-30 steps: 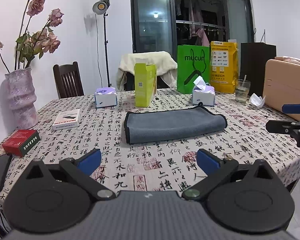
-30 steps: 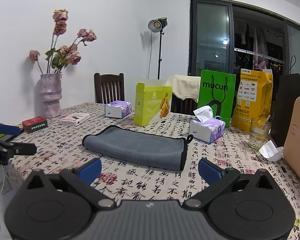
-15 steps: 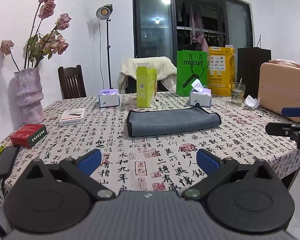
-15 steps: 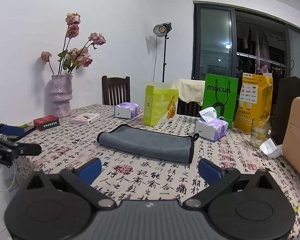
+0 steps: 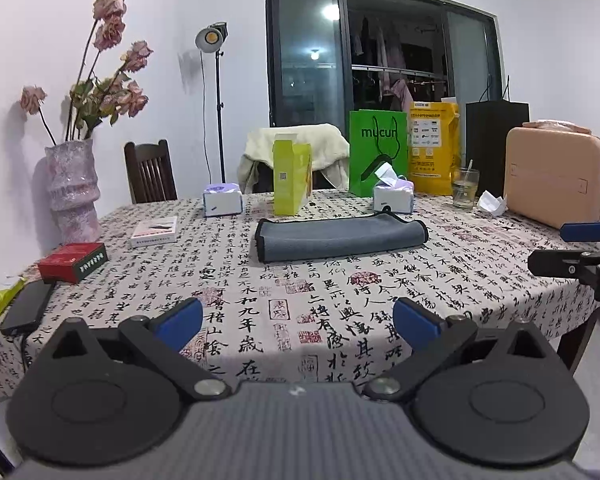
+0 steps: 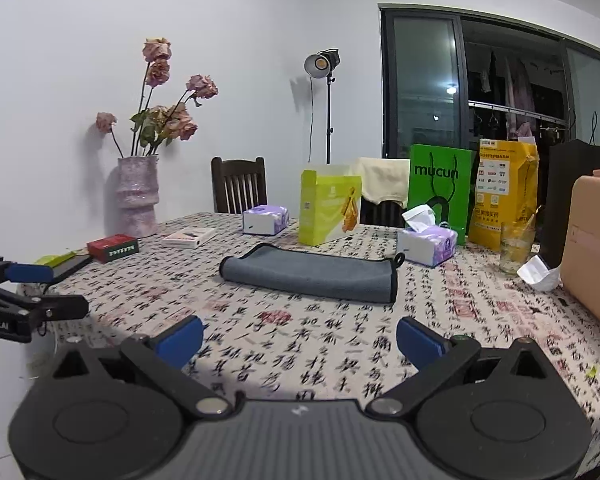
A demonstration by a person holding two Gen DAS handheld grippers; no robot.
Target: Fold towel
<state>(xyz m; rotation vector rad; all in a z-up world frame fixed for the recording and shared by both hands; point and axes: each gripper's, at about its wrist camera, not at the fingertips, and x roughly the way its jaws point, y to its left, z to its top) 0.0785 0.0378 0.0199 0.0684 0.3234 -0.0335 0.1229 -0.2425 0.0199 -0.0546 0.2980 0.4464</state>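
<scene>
A grey towel [image 5: 340, 237] with a black hem lies folded in a long strip in the middle of the table; it also shows in the right wrist view [image 6: 310, 273]. My left gripper [image 5: 298, 322] is open and empty, held over the table's near edge, well short of the towel. My right gripper [image 6: 300, 338] is open and empty, also back from the towel. Each gripper shows in the other's view: the right one at the right edge [image 5: 556, 248], the left one at the left edge [image 6: 48, 290].
Behind the towel stand a lime box [image 5: 291, 178], two tissue boxes [image 5: 222, 203] [image 5: 393, 197], a green bag [image 5: 378, 152], a yellow bag [image 5: 434, 148] and a glass [image 5: 465, 188]. A pink case [image 5: 556, 176] is at right. A vase [image 5: 73, 192], red box [image 5: 73, 262] and phone [image 5: 26, 312] are at left.
Both grippers have pulled back and up from the table, so the towel looks smaller and farther. Both stay open. The towel has not moved.
</scene>
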